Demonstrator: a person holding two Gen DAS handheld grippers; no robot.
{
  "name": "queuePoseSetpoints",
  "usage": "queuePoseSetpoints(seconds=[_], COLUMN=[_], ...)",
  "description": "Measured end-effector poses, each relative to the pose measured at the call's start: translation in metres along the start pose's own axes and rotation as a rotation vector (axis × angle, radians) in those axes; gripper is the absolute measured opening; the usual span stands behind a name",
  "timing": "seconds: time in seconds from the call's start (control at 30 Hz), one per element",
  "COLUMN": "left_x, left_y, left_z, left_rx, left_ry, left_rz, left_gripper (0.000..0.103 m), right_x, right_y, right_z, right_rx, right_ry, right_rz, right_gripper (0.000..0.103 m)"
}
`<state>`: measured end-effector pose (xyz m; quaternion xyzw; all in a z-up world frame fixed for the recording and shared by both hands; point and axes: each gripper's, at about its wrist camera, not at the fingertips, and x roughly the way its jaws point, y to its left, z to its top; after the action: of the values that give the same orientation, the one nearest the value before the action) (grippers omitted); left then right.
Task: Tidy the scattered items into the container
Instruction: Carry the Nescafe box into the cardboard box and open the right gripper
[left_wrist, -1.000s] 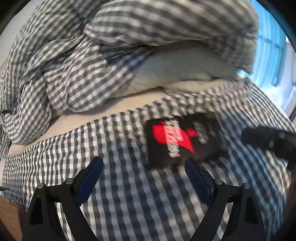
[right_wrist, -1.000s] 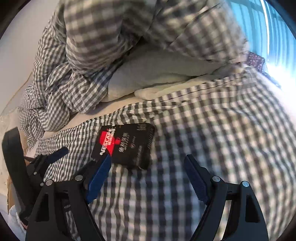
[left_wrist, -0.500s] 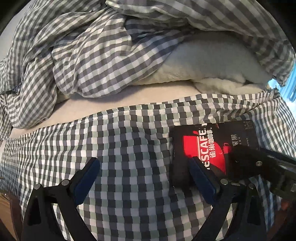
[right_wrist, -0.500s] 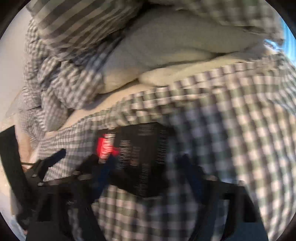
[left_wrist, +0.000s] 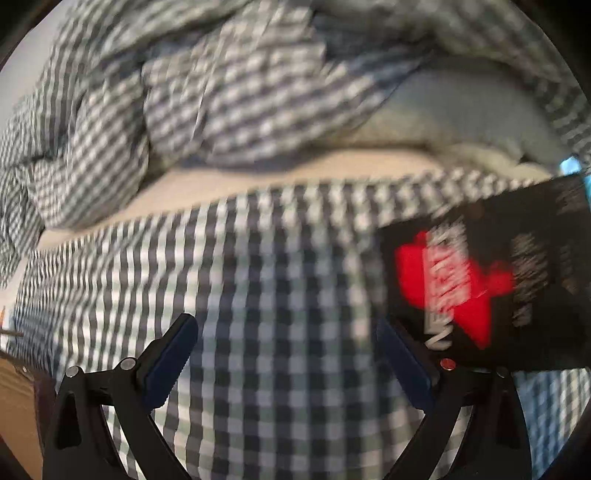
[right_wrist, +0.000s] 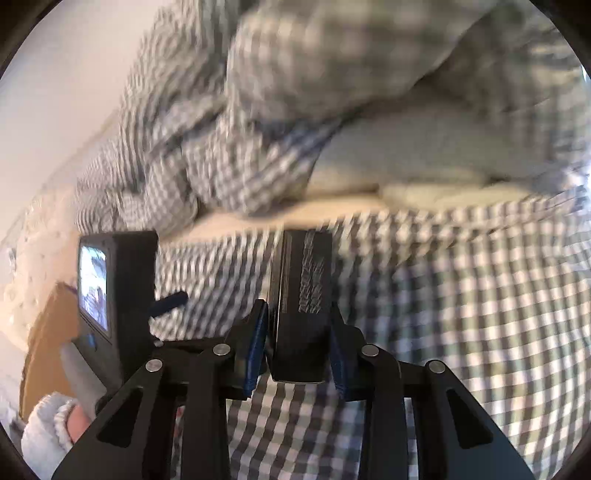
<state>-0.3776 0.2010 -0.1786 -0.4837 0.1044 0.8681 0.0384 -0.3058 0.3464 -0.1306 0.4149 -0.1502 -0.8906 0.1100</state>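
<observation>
A black coffee box (right_wrist: 303, 295) with a red logo stands on its edge between the blue pads of my right gripper (right_wrist: 297, 310). The jaws are closing and both pads press on the box's faces. In the left wrist view the same box (left_wrist: 480, 280) appears blurred at the right, tilted above the checked sheet (left_wrist: 277, 277). My left gripper (left_wrist: 284, 325) hangs open over the sheet with nothing between its fingers. The box lies just outside its right finger. The left gripper's body with its small screen (right_wrist: 110, 288) shows at the left of the right wrist view.
A rumpled checked duvet (left_wrist: 221, 92) and a pale pillow (right_wrist: 406, 158) are piled at the back of the bed. Brown cardboard (right_wrist: 48, 332) and a hand in a grey sleeve (right_wrist: 51, 428) sit at the lower left. A white wall (right_wrist: 55, 92) stands on the left.
My right gripper came down over the flat box and closed on it; the box now stands on edge. The left gripper drifted left, so the box slid to its right side.
</observation>
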Motion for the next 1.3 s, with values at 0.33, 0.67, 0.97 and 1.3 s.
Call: queuePoseSetpoints(seconds=[0.33, 0.67, 0.97, 1.3], left_x=[-0.022, -0.162, -0.275, -0.280], left_y=[0.012, 0.063, 0.163, 0.297], left_z=[-0.022, -0.070, -0.113, -0.159], left_rx=[-0.001, -0.053, -0.149, -0.289], left_ry=[-0.060, -0.127, -0.222, -0.115], left_rz=[-0.054, 0.019, 0.141, 0.203], left_gripper=[0.094, 0.083, 0.083, 0.084], right_x=[-0.003, -0.111, -0.160, -0.144], right_y=[0.014, 0.094, 0.222, 0.387], right_z=[0.004, -0.034, -0.078, -0.100], right_rx=[-0.015, -0.156, -0.304, -0.484], right_ry=[-0.064, -0.149, -0.158, -0.138], right_rz=[-0.026, -0.010, 0.037, 0.118], right_gripper=[0.024, 0.024, 0.024, 0.024])
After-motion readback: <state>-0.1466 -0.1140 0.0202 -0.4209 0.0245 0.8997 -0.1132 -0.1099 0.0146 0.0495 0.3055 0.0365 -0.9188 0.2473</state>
